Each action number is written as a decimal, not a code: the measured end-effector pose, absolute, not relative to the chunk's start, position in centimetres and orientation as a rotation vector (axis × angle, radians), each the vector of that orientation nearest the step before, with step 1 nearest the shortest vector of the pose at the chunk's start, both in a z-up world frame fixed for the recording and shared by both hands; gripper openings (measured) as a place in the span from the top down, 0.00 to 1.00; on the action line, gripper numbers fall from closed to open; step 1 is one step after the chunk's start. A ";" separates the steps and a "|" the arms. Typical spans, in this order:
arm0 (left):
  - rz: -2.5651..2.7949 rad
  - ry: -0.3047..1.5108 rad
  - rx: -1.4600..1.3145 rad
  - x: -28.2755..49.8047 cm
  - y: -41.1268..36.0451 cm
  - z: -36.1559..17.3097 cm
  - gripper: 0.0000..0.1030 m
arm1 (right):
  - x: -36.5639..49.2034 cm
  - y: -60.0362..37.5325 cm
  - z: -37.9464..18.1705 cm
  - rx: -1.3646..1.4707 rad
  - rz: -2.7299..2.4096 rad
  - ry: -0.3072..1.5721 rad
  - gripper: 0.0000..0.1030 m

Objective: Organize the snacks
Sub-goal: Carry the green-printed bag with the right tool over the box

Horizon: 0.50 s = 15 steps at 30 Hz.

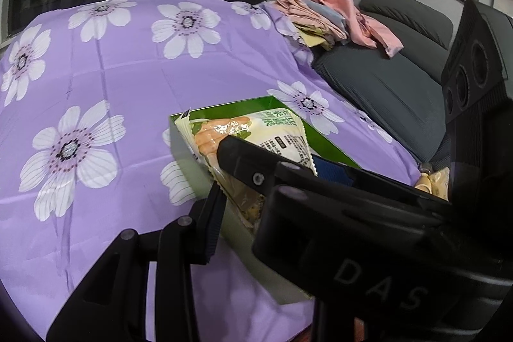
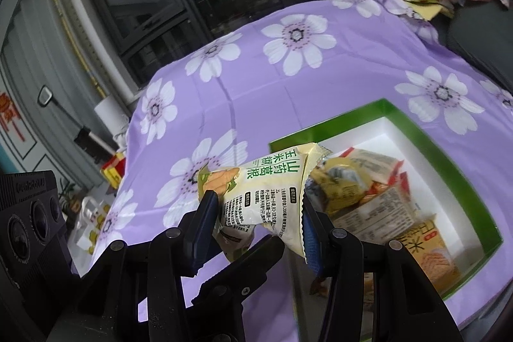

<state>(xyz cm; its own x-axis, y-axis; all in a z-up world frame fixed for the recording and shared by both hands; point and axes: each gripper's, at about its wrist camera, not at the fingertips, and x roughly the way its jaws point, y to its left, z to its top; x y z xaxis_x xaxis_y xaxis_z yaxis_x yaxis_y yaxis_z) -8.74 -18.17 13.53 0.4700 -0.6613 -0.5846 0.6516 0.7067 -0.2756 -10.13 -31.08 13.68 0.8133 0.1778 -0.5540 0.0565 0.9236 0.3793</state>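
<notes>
A cream snack packet was pinched in the right gripper, its long axis slanting from lower centre toward upper right over the green box. The left gripper, angled downward, clamped the same packet's lower edge.

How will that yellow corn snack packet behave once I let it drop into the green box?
The yellow packet looks soft: it buckles between the right gripper, so it should slump, not stand. Its glossy film may slide over the packets already in the green box. It seems light.
</notes>
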 end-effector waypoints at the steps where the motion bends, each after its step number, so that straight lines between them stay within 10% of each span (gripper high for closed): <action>1: -0.811 0.724 -0.010 -8.7 -18.4 13.5 0.68 | -10.2 -31.4 13.6 0.400 0.058 0.620 0.50; 15: -0.897 0.770 0.042 -8.4 -22.2 12.7 0.68 | -10.5 -35.3 12.7 0.485 -0.039 0.633 0.50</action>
<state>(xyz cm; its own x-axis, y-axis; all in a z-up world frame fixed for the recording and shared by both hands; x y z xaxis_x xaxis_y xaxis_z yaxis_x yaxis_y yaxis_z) -8.36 -22.19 12.74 0.3793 -0.6874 -0.6194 0.7163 0.6419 -0.2736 -10.53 -35.29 12.65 0.8092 0.1106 -0.5770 0.1802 0.8880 0.4230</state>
